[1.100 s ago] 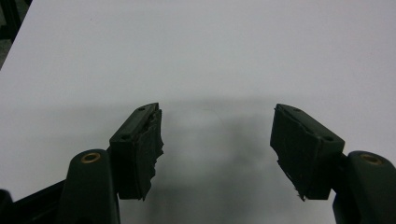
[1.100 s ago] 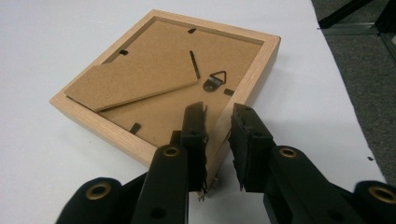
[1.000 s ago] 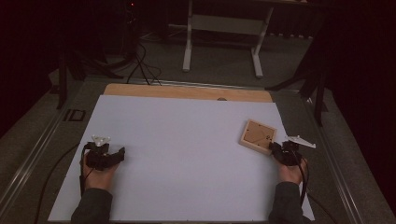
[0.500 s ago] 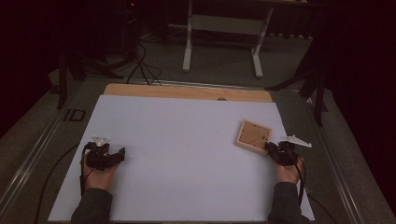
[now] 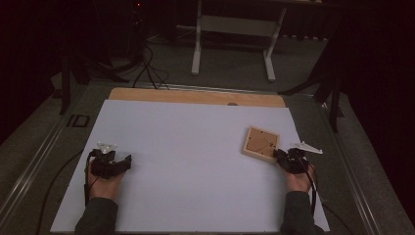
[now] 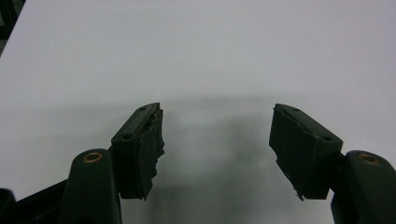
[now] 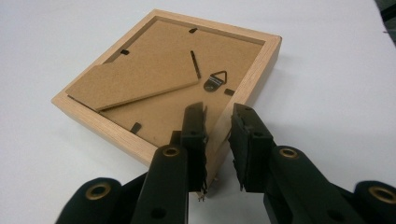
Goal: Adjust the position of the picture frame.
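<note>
picture frame (image 5: pixel 261 143), light wood, lay face down on the white table sheet (image 5: pixel 186 161) at the right side, backing board and small hanger showing, fold-out stand slightly raised; compared with the earlier views it had shifted a little leftward together with the hand. right gripper (image 7: pixel 218 123): jaws narrow, clamped across the frame's near corner edge, one pad inside the rim, one outside. judged: grip secured, item being dragged or about to be lifted. left gripper (image 6: pixel 217 140): jaws wide, nothing between them, resting over bare sheet at the left, well apart from the frame, unchanged
</note>
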`<state>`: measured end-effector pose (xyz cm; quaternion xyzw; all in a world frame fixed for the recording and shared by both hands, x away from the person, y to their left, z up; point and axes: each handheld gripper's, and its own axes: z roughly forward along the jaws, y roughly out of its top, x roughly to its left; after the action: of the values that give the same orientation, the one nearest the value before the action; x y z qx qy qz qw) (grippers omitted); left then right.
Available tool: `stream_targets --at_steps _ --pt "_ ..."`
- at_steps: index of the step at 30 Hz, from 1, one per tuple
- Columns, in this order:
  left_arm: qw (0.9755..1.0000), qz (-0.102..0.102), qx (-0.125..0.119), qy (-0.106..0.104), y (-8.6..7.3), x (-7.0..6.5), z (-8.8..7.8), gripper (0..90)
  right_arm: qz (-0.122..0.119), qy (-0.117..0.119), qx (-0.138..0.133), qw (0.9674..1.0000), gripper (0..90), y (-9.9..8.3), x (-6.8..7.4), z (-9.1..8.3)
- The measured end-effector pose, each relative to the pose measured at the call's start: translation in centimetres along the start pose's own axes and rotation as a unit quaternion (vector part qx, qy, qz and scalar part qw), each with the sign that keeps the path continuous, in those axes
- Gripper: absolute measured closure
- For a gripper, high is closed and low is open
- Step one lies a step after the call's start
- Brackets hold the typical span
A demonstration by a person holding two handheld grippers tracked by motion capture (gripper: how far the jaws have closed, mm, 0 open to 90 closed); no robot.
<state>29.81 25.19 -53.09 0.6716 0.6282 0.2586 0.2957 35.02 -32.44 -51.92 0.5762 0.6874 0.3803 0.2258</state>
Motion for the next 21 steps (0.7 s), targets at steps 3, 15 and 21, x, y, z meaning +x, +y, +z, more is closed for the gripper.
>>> stream_targets --at_steps 3,15,21 --pt "1.0000 0.000 0.001 0.000 0.0 0.0 0.0 34.9 -0.004 0.005 0.001 1.0000 75.4 0.0 0.2 0.1" --pt "1.0000 0.000 -0.001 0.001 0.0 0.0 0.0 35.0 -0.013 0.019 0.002 0.9997 75.4 0.0 1.1 0.3" --pt "1.0000 0.000 -0.001 0.001 0.0 0.0 -0.1 35.1 -0.016 0.025 0.004 0.9996 75.4 0.0 1.4 0.4"
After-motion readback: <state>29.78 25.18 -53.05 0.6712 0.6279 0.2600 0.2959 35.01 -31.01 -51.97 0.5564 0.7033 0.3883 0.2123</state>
